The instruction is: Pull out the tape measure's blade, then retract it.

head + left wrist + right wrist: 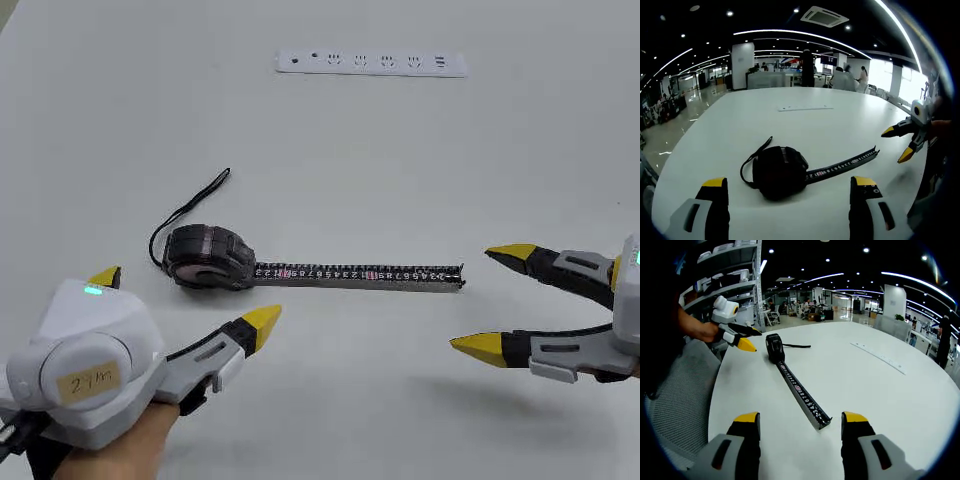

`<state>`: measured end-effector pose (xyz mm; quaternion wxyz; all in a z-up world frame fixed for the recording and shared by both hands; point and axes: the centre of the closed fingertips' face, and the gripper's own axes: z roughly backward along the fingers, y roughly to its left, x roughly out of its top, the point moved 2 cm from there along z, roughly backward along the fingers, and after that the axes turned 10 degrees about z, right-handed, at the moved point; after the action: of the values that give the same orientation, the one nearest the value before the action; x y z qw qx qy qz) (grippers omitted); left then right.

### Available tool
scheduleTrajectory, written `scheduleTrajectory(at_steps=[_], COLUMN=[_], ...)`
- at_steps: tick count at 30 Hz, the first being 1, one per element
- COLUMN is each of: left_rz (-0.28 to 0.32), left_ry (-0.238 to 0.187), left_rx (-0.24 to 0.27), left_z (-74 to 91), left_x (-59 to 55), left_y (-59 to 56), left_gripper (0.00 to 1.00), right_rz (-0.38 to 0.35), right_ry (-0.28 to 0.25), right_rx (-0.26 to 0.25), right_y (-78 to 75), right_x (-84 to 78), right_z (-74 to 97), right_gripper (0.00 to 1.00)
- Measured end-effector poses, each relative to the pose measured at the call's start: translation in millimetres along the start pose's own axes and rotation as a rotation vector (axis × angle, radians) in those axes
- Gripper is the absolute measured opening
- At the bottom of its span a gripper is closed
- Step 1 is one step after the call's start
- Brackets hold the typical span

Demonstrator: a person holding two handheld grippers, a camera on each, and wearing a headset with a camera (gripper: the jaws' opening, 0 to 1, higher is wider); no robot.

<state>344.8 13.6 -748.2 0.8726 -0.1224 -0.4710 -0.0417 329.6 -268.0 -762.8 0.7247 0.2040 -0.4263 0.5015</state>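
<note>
The tape measure (208,257) lies just ahead of the left gripper (185,297), whose jaws are spread and empty; its blade (360,275) runs out toward the right gripper (472,298), likewise spread, the tip just ahead, untouched; bare white table (400,150) stretches beyond both to a power strip (370,62).

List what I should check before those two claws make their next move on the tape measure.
1. Blade out of the tape measure: ok, it lies flat on the table.
2. Left gripper ready: ok, jaws wide open.
3. Right gripper ready: ok, jaws wide open, near the blade's end.
4. Tape measure free: ok, neither gripper touches it.
5. Blade lock on: cannot tell.
6. Strap away from the blade: ok, it trails off the opposite side.
</note>
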Motion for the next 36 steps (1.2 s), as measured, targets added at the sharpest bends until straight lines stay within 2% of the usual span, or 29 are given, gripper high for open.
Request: scheduleTrajectory(at_steps=[4, 10, 21, 25, 28, 32, 36], left_rz=[0.016, 0.02, 0.037, 0.042, 0.044, 0.047, 0.046], left_ry=[0.002, 0.007, 0.005, 0.019, 0.017, 0.01, 0.014], left_rx=[0.007, 0.014, 0.049, 0.053, 0.052, 0.058, 0.069], left_z=[-4.0, -9.5, -29.9, -36.5, -37.1, -47.4, -51.1], left_x=[-0.7, -2.1, 3.4, 1.9, 2.1, 1.9, 0.1], left_y=[0.9, 0.3, 6.6, 6.9, 6.8, 5.4, 6.5], left_gripper=[0.96, 0.93, 0.86, 0.84, 0.83, 0.81, 0.8], right_rz=[0.047, 0.091, 0.151, 0.162, 0.161, 0.191, 0.204], right_ry=[0.0, -0.001, 0.023, 0.036, 0.036, 0.059, 0.064], right_rx=[0.05, 0.088, 0.176, 0.196, 0.2, 0.228, 0.224], right_y=[-3.8, -13.3, -23.7, -25.1, -25.1, -25.5, -26.5], right_x=[-2.7, -8.0, -16.4, -21.4, -21.9, -27.9, -30.2], right_z=[-4.5, -10.2, -22.7, -25.9, -26.3, -32.3, -33.3], right_gripper=[0.6, 0.52, 0.35, 0.3, 0.27, 0.24, 0.21])
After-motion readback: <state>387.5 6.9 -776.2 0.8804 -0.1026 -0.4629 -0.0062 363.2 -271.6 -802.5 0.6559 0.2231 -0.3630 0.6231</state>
